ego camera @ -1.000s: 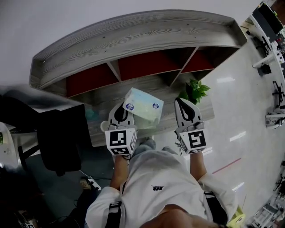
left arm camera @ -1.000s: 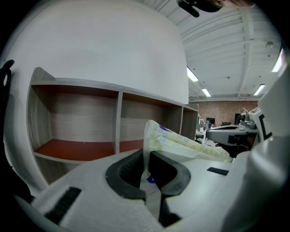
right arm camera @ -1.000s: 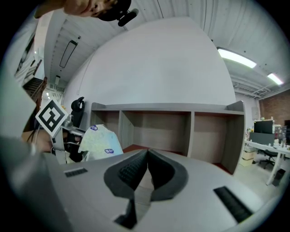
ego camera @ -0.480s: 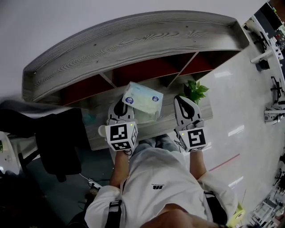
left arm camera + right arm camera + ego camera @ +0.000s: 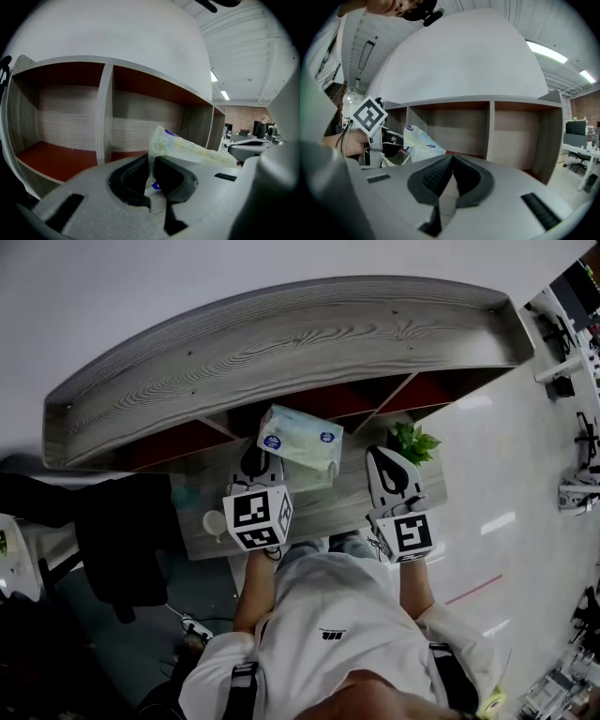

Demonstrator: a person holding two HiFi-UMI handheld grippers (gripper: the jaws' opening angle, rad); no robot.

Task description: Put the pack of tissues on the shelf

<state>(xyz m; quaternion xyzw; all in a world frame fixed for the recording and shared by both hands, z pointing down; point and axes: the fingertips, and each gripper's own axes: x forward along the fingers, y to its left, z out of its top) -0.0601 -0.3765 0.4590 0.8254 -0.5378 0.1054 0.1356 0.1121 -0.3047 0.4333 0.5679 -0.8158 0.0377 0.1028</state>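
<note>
The pack of tissues point(image 5: 300, 437), pale green-white plastic with blue round labels, hangs in the air in front of the shelf's middle compartment. My left gripper point(image 5: 262, 458) is shut on its near edge; in the left gripper view the wrapper's flap point(image 5: 153, 154) is pinched between the black pads and the pack point(image 5: 192, 149) sticks out to the right. The grey wooden shelf point(image 5: 281, 343) has red-floored compartments point(image 5: 51, 157). My right gripper point(image 5: 390, 461) hovers beside the pack, shut and empty point(image 5: 452, 169). The right gripper view shows the pack point(image 5: 419, 140) at the left.
A small potted plant point(image 5: 411, 439) stands on the desk point(image 5: 347, 504) just ahead of the right gripper. A cup point(image 5: 215, 523) sits at the desk's left, with a black chair point(image 5: 122, 540) beyond it. Dividers point(image 5: 104, 112) split the shelf into compartments.
My left gripper has lifted the pack up and forward, closer to the shelf's middle opening. The right gripper has stayed almost in place.
</note>
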